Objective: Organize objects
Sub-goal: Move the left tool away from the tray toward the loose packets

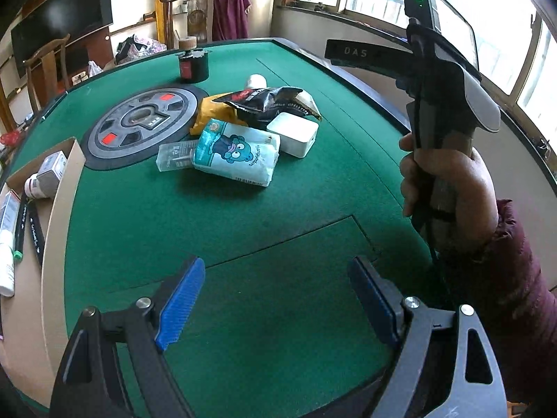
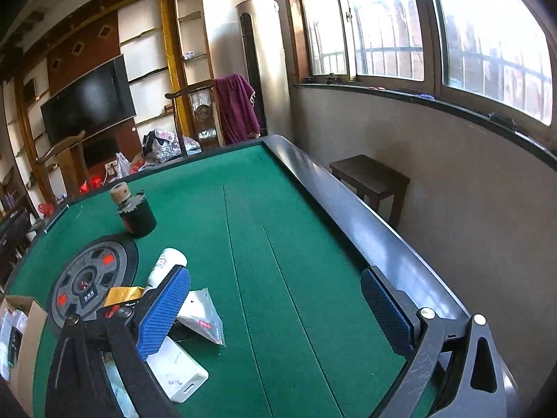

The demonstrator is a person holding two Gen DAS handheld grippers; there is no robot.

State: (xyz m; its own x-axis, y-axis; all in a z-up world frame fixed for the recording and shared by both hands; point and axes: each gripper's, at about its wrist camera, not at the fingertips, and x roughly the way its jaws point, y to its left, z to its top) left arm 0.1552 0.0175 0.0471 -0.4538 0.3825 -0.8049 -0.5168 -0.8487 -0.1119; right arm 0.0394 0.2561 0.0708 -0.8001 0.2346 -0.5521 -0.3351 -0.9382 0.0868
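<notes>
A pile of objects lies mid-table: a tissue pack with a blue bear, a white box, a black snack bag, a yellow packet, a clear small box and a white bottle. My left gripper is open and empty, low over the green felt, well short of the pile. My right gripper is open and empty, above the table to the right of the pile; the white box, a silver packet and the white bottle show beside its left finger.
A cardboard box at the left edge holds pens, tubes and a small bottle. A round grey centre panel is set in the felt. A black cup with a wooden lid stands farther back. The table's raised dark rim runs along the right.
</notes>
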